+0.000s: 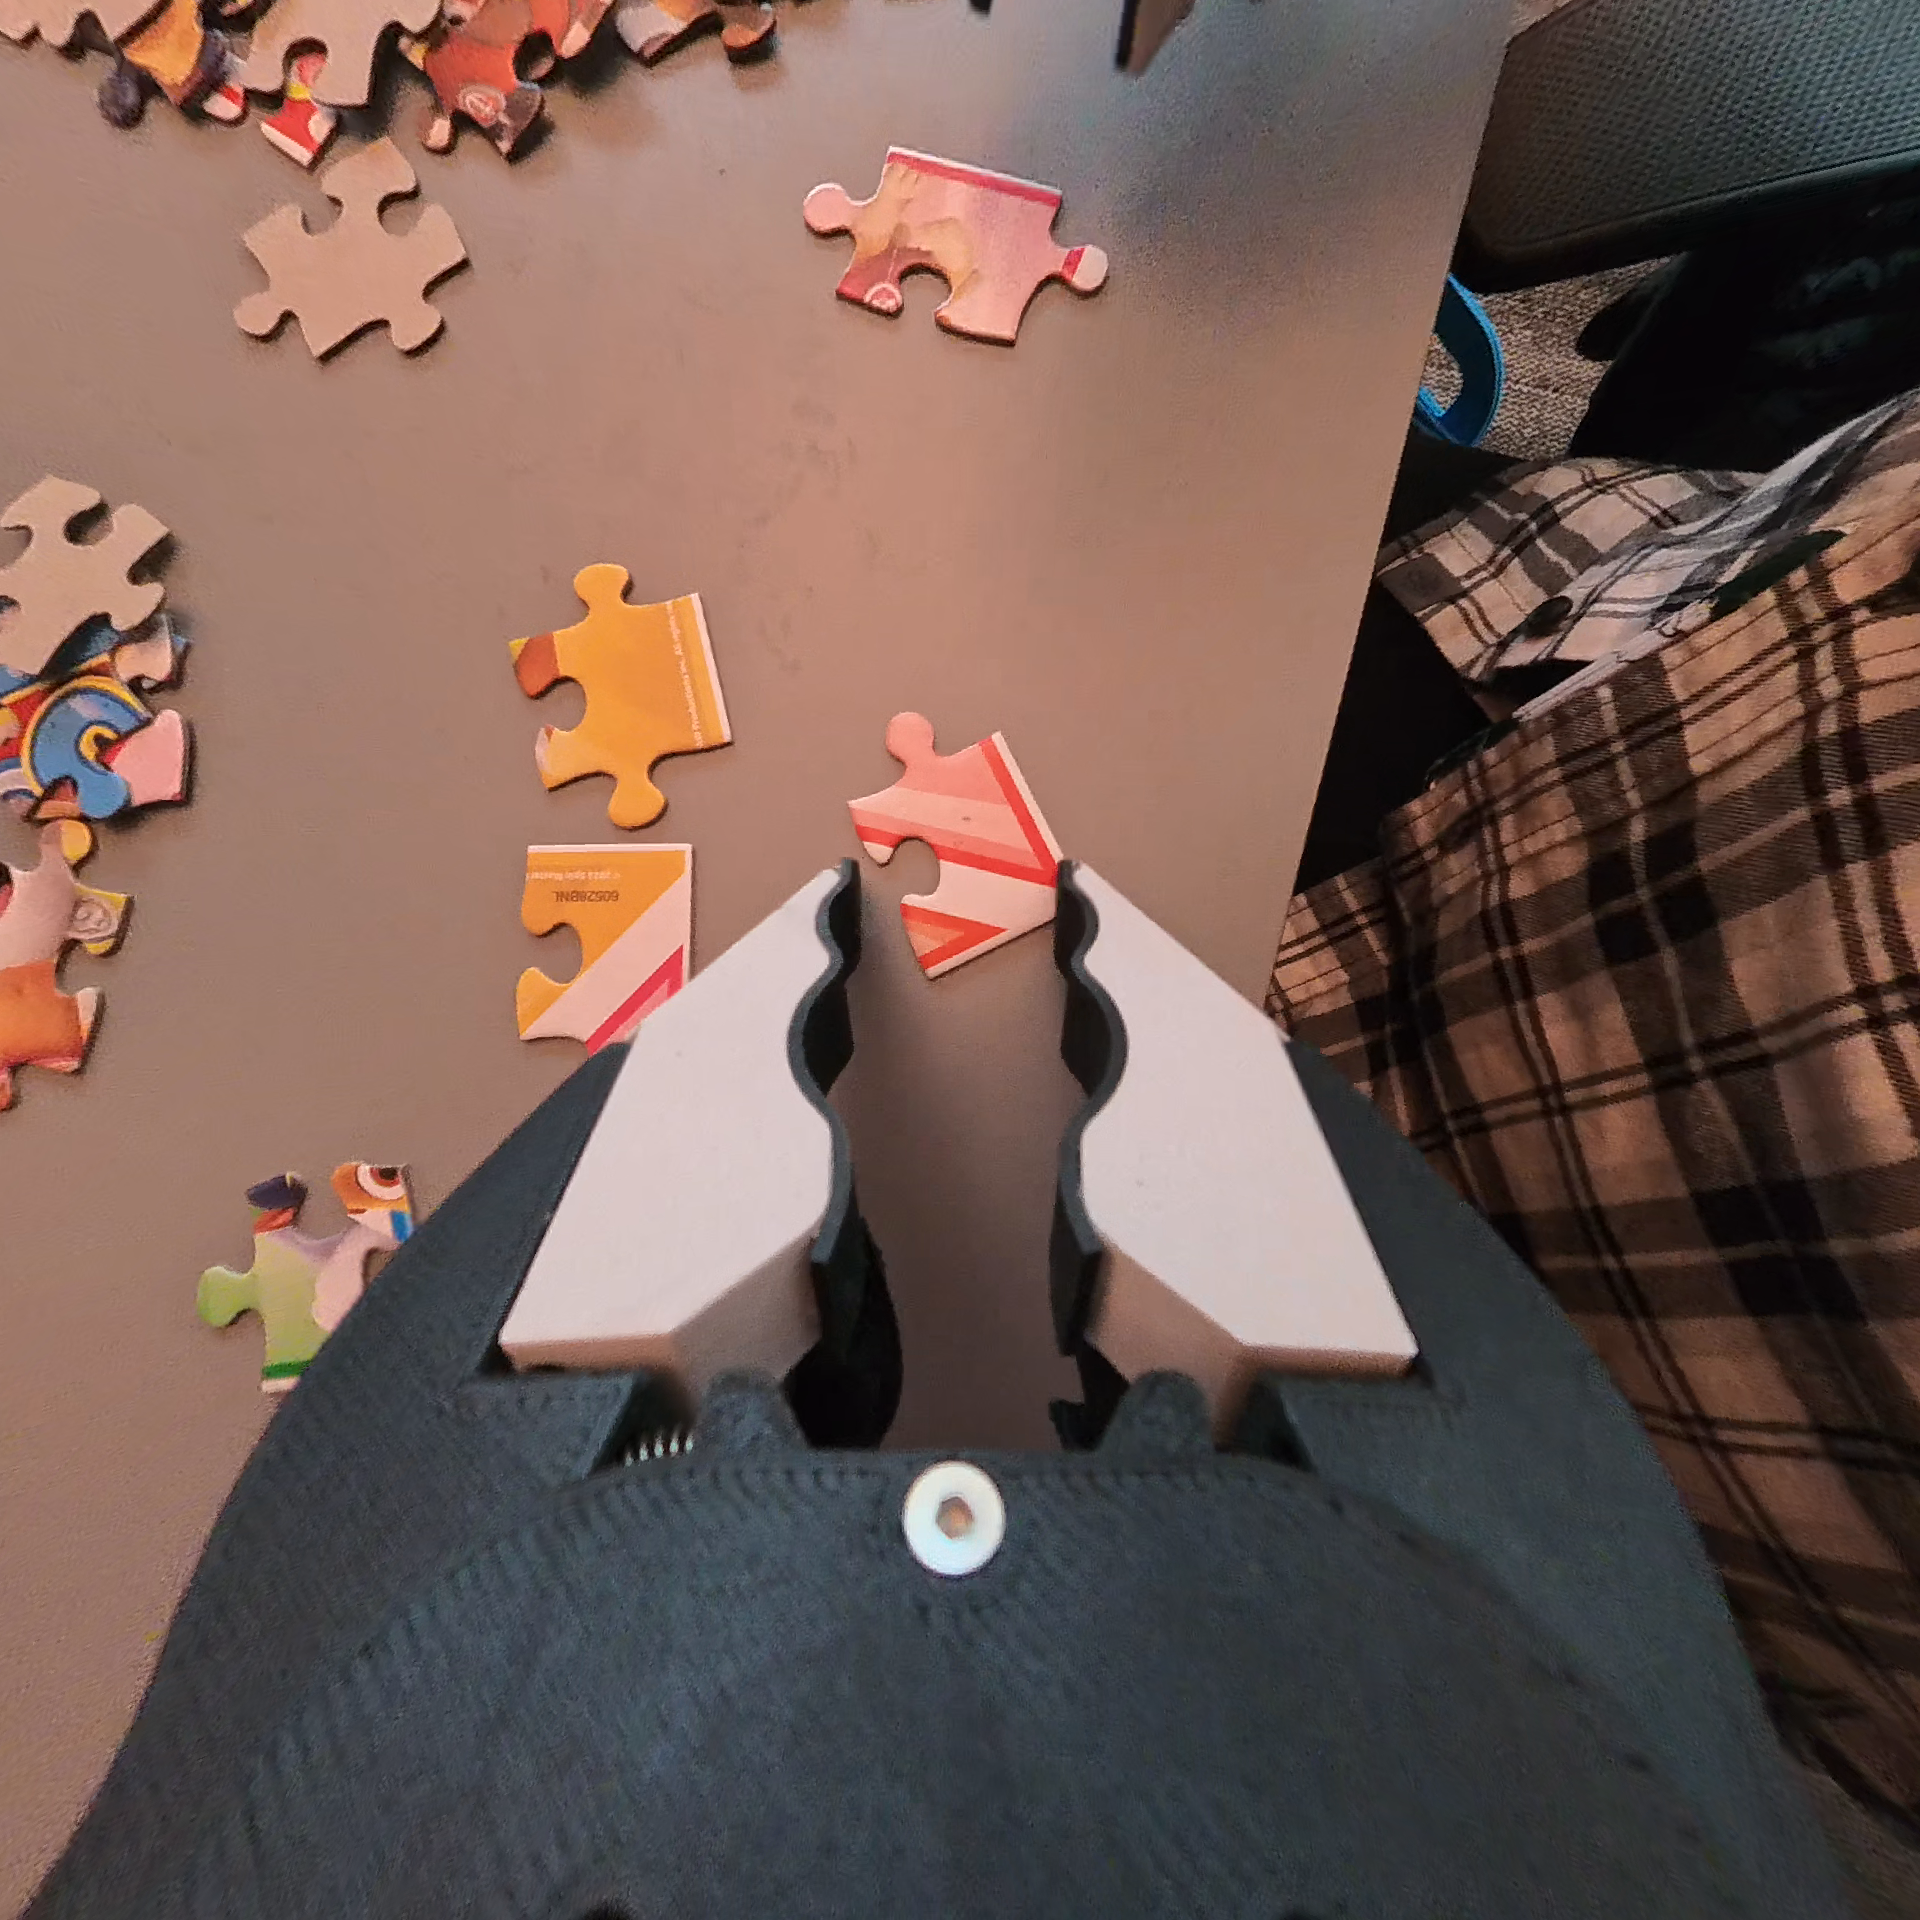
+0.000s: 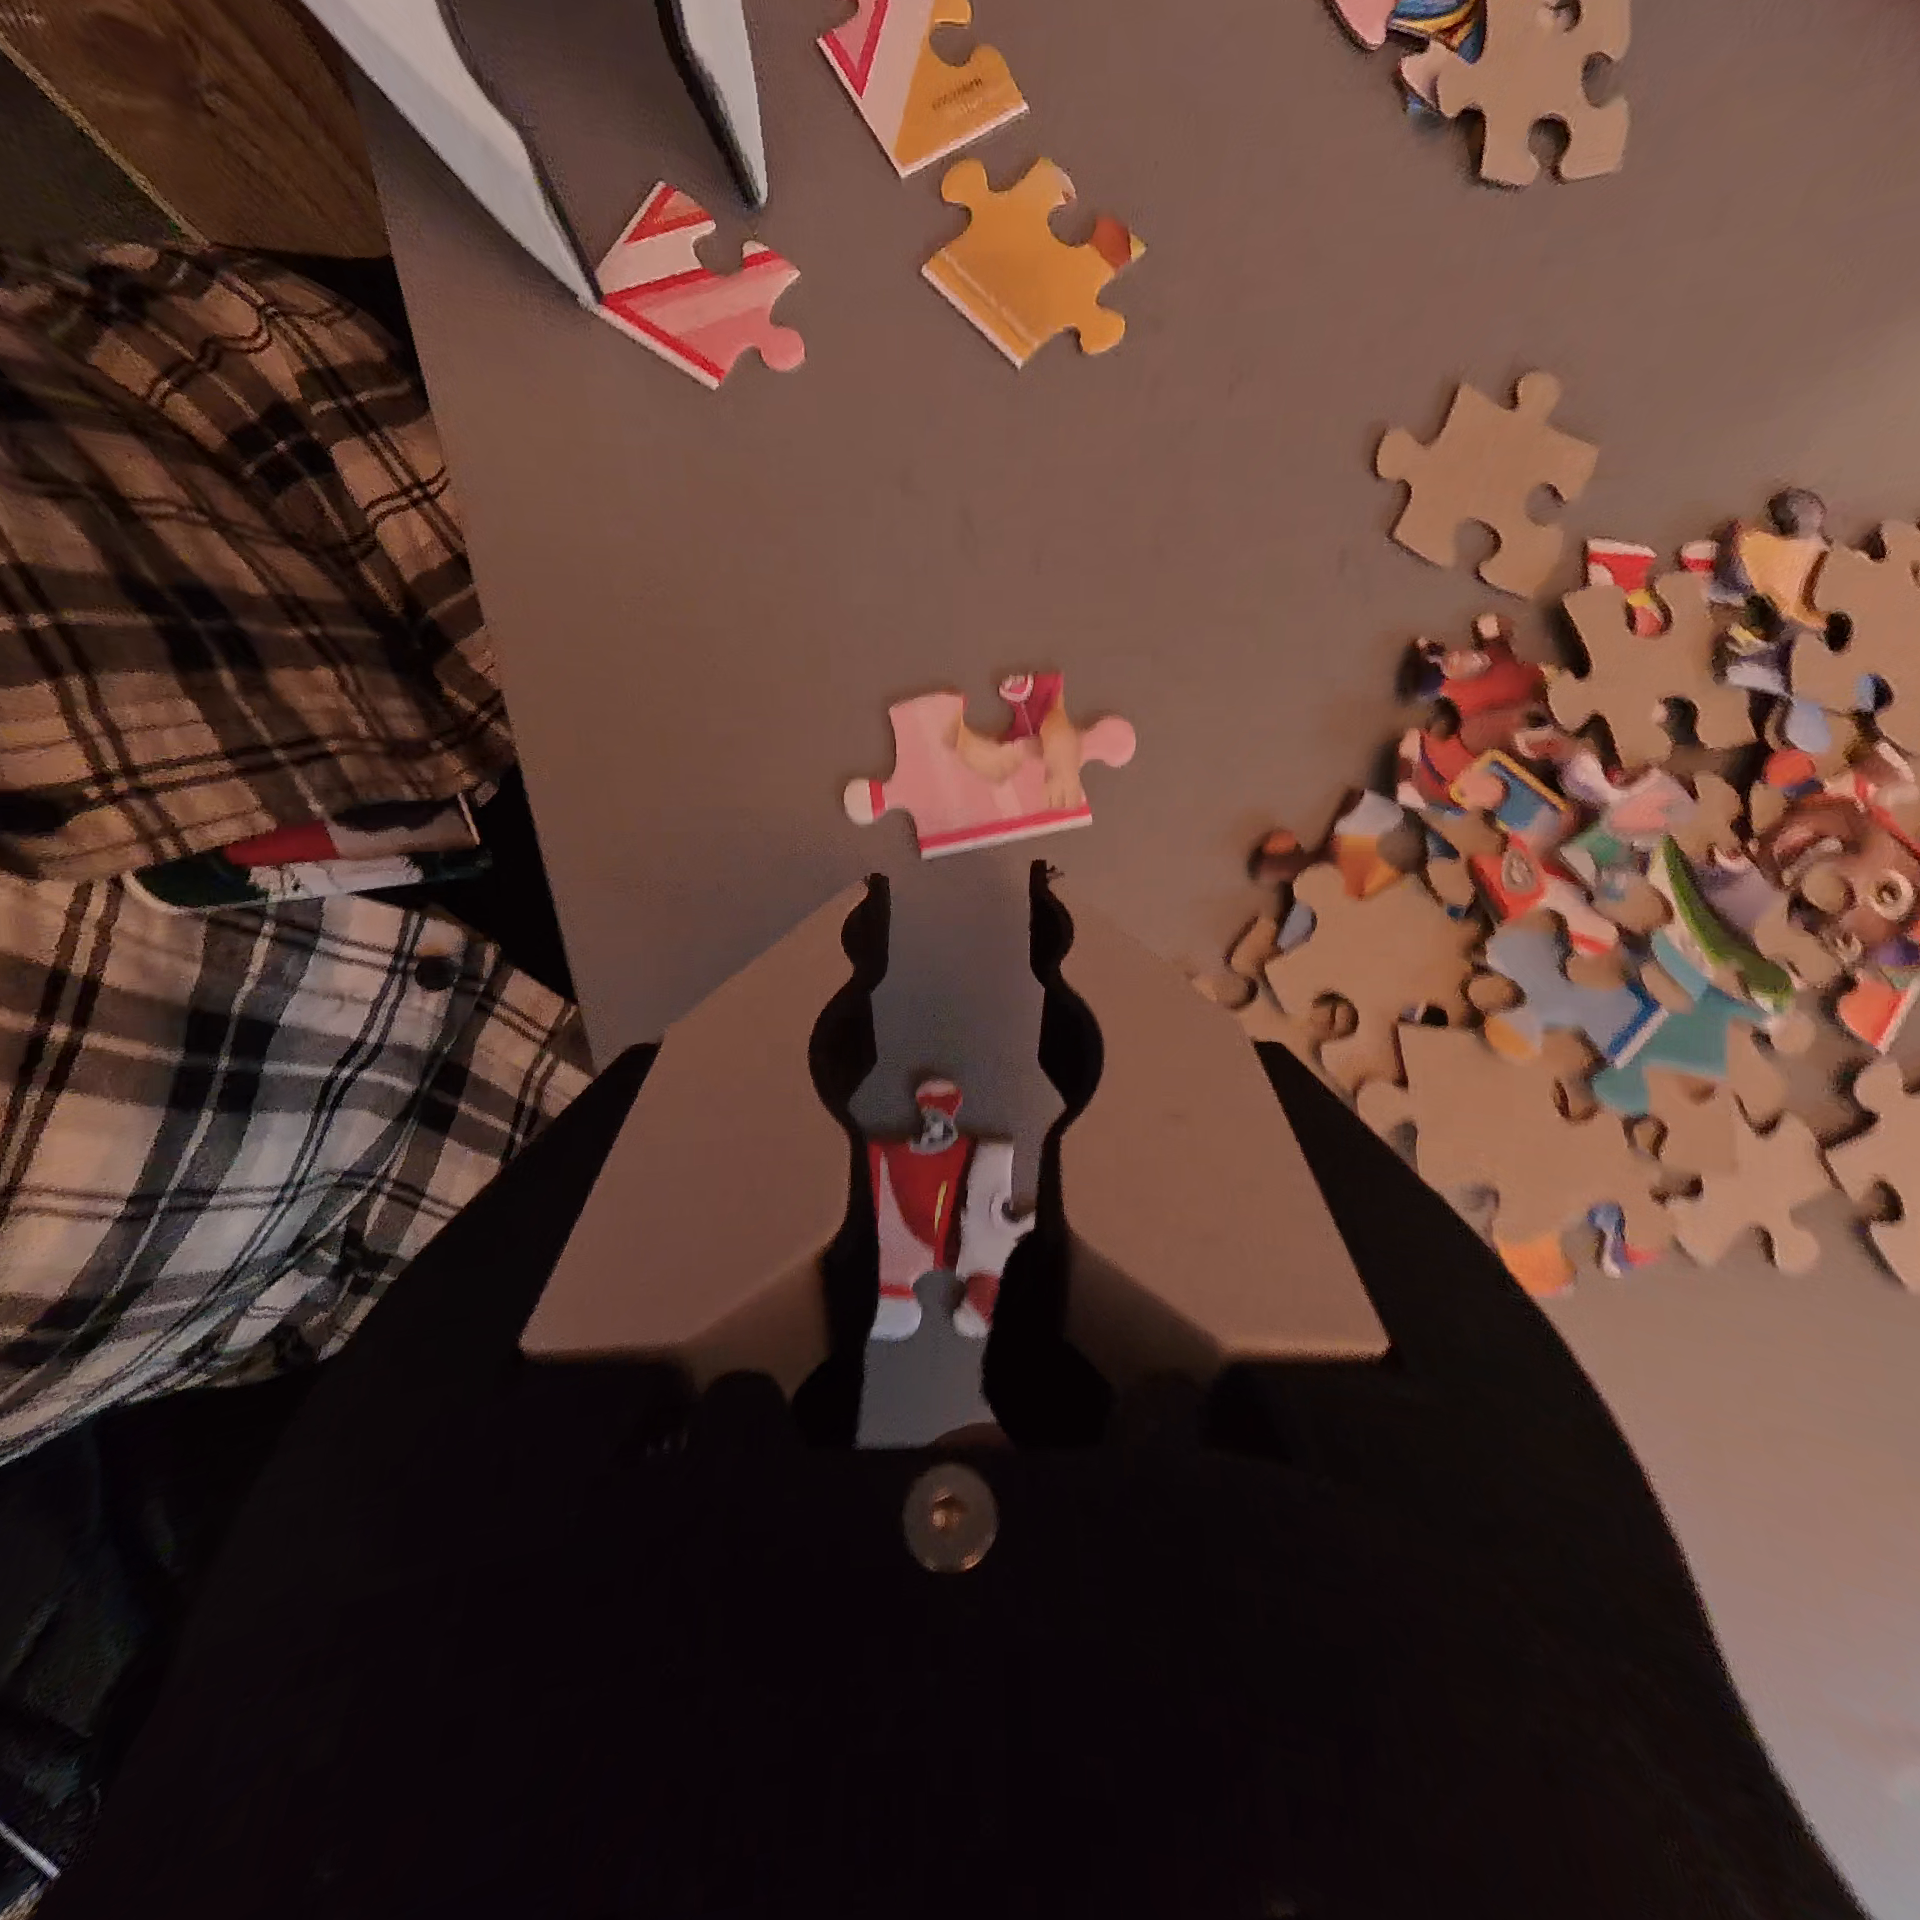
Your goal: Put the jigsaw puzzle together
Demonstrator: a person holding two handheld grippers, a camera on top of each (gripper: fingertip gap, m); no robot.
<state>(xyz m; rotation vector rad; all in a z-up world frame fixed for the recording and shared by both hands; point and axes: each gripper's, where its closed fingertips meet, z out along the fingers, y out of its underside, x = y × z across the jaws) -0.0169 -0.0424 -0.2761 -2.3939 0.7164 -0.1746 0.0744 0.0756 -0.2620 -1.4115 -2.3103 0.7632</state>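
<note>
Left wrist view is showing the left gripper (image 1: 956, 883) with its fingers spread wide, reaching around the pink striped corner piece (image 1: 961, 847) near the table (image 1: 935, 468) edge. One finger is touching the piece's side. If it is pushing there, the thin piece could be sliding off the edge. The right gripper (image 2: 951, 888) is also spread and holding nothing, hanging near the pink edge piece (image 2: 987, 769). The pile of pieces (image 2: 1621, 914) is lying unjoined, well apart.
</note>
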